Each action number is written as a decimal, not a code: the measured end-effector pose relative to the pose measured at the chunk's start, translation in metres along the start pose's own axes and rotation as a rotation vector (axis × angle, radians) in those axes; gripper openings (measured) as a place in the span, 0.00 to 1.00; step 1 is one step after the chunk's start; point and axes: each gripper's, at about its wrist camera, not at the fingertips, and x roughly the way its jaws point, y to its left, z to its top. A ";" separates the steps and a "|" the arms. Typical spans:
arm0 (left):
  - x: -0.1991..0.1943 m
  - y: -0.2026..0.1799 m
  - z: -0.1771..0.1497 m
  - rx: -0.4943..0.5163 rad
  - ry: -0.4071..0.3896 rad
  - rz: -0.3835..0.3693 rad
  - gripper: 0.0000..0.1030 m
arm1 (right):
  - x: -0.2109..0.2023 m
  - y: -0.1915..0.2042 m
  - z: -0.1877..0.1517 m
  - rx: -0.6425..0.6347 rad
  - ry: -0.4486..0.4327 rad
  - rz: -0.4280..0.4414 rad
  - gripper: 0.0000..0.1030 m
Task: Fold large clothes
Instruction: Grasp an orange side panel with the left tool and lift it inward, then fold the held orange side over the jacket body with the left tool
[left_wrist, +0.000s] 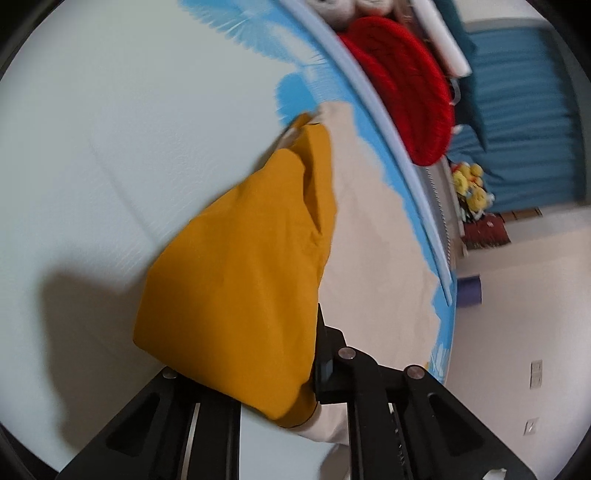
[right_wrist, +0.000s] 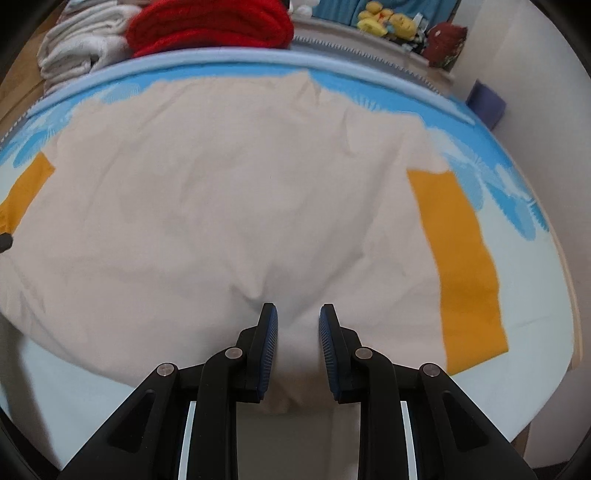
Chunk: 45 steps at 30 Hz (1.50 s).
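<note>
A large cream garment (right_wrist: 229, 206) with mustard-yellow sleeves lies spread on a pale blue table cover (right_wrist: 532, 288). My left gripper (left_wrist: 314, 365) is shut on the left yellow sleeve (left_wrist: 240, 280), which is lifted and drapes over the fingers; the left finger is hidden by cloth. In the right wrist view that sleeve (right_wrist: 26, 192) shows at the far left. My right gripper (right_wrist: 297, 328) is open, its blue pads over the cream body near the front edge, holding nothing. The right yellow sleeve (right_wrist: 461, 258) lies flat on the right.
A red knit item (right_wrist: 210, 26) and folded white towels (right_wrist: 77, 48) sit behind the table's back rim. Yellow plush toys (right_wrist: 388, 20) and a purple box (right_wrist: 485, 101) are at the back right. The table's right edge (right_wrist: 569, 295) drops to the floor.
</note>
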 end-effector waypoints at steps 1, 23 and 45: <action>-0.004 -0.003 0.000 0.010 -0.004 0.000 0.11 | -0.008 0.004 0.003 0.000 -0.026 -0.003 0.25; -0.099 -0.063 -0.034 0.561 -0.125 0.188 0.11 | -0.016 0.058 0.034 -0.088 0.146 0.315 0.25; 0.017 -0.212 -0.191 1.087 -0.001 0.054 0.10 | -0.130 -0.149 0.056 -0.046 -0.300 0.087 0.45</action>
